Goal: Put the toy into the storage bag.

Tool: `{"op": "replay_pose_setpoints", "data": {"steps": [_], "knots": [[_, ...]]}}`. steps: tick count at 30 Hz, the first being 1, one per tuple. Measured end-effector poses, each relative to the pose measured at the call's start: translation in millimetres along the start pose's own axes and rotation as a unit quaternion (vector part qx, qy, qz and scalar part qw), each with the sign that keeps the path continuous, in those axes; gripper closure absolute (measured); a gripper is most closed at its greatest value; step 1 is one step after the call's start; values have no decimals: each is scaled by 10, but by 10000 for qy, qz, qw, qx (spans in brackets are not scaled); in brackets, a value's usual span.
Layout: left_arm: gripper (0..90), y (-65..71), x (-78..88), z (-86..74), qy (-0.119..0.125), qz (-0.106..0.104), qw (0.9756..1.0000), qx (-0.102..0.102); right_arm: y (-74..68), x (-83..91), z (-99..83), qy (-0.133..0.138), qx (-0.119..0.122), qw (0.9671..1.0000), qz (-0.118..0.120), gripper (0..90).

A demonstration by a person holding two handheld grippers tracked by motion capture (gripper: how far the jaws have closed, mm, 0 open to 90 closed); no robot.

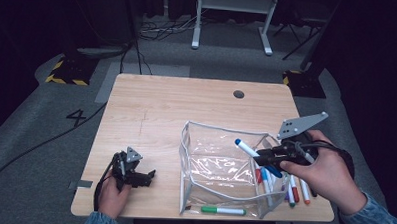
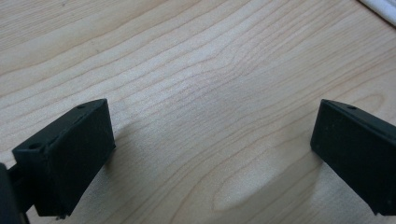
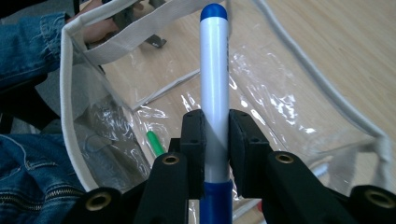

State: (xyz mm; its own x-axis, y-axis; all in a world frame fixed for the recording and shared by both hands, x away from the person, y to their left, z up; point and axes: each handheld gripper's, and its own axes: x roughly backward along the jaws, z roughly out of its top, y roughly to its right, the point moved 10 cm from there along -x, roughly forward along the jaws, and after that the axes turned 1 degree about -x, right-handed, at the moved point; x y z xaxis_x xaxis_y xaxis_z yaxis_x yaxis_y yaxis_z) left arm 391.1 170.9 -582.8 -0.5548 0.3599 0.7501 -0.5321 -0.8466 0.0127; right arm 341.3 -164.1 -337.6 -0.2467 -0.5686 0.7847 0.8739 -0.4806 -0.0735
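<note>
A clear plastic pouch [image 1: 185, 156] with white trim stands open on the wooden table [image 1: 162, 100]. My right gripper [image 1: 259, 154] is shut on a white marker with a blue cap [image 1: 245, 147], held over the pouch's right rim with its blue tip pointing left over the opening. In the right gripper view the marker [image 3: 215, 79] sticks out between the pads, above the pouch [image 3: 65, 93]. My left gripper [image 1: 146, 176] rests low on the table left of the pouch, open. Its jaws [image 2: 210, 154] stand wide over bare wood.
A green marker [image 1: 223, 210] lies along the pouch's front bottom edge, near the table's front edge. Several more markers [image 1: 294, 191] lie right of the pouch under my right hand. A round cable hole [image 1: 238, 94] sits at the far side.
</note>
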Motion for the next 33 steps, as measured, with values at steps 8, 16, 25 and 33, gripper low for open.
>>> {"op": "replay_pose_setpoints", "data": {"steps": [8, 16, 25, 33], "knots": [[0, 0, 0, 0, 0, 0, 10000, 1, -172, -257, 9, -331, 270, 9985, 347, 768], [0, 0, 0, 0, -1, -1, 10000, -1, -320, -515, -64, -782, 451, 9935, 687, 767], [0, 0, 0, 0, 0, 1, 10000, 0, -416, -806, -163, -1268, 792, 9842, 946, 767], [0, 0, 0, 0, 0, 1, 10000, -1, -396, -970, -223, -1720, 1001, 9757, 912, 767]]}}
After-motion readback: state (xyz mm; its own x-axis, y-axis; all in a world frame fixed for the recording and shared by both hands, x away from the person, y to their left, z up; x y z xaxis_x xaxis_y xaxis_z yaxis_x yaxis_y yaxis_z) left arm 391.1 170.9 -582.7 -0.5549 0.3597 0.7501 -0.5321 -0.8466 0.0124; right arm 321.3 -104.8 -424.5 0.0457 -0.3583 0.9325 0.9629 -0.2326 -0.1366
